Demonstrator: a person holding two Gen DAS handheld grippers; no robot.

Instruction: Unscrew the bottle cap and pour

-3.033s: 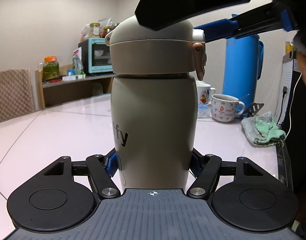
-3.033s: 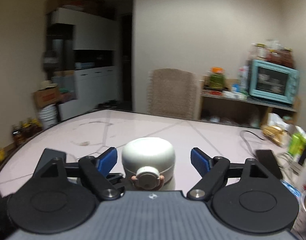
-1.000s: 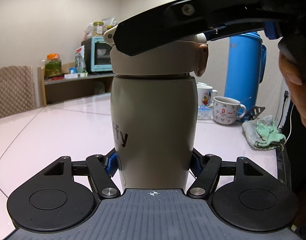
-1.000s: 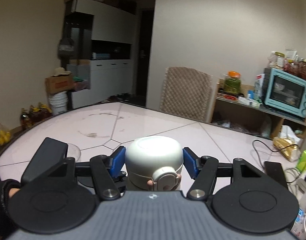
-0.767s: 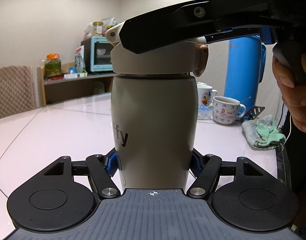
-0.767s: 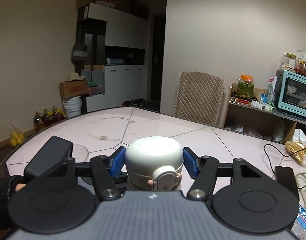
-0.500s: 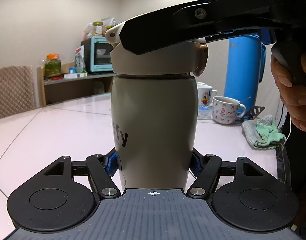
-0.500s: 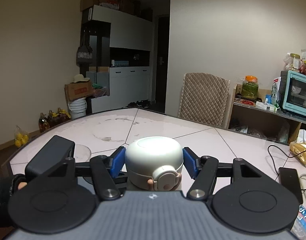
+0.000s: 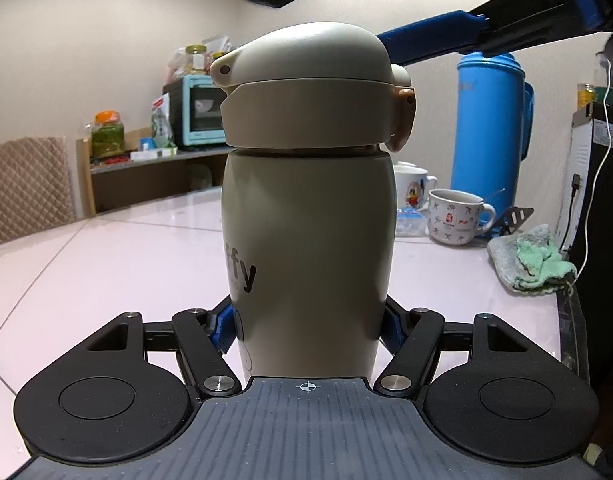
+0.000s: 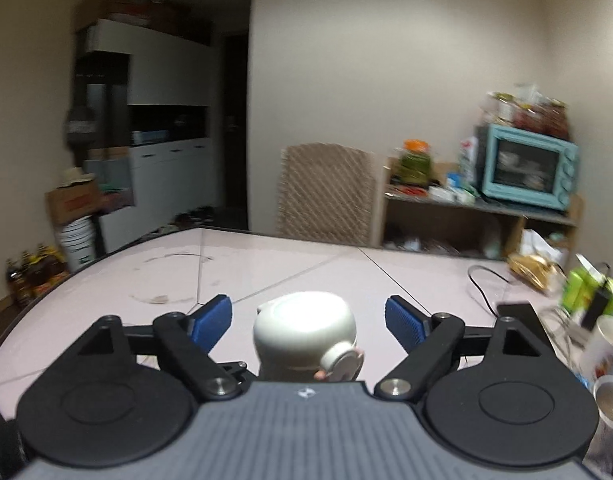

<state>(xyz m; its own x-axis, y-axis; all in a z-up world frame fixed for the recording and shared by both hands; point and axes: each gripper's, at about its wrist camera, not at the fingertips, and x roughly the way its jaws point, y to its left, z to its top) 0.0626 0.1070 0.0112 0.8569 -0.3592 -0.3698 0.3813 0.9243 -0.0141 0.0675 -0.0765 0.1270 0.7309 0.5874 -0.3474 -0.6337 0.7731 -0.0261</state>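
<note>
Room: pale kitchen walls, a pink tiled desk (image 9: 106, 248) carrying everything.
Bottle: the beige flask (image 9: 308, 256) stands upright at the middle of the desk, seen dead centre in the left wrist view.
Cap: the domed cap (image 9: 310, 92) sits on the flask's neck, with a thin dark seam showing under its collar; how far the thread is run out I cannot tell.
Left gripper (image 9: 308, 326): jaws closed on the flask's lower body, blue pads pressing at 3 and 9 o'clock.
Right gripper (image 10: 308, 318): jaws spread wide, hanging above the cap with clear gaps either side; touching nothing.
Doing it well: the scene fits a re-grip between turns, or equally a cap just tightened. For a turn, centre the pads on the collar, below the dome, clear of the latch button (image 10: 340, 364) at 4 o'clock; keep the left grip firm so the body cannot spin.
Surroundings: a mug (image 9: 454, 216) and a blue jug (image 9: 488, 128) stand at 2 o'clock of the flask, a green cloth (image 9: 530, 258) at 3 o'clock.
</note>
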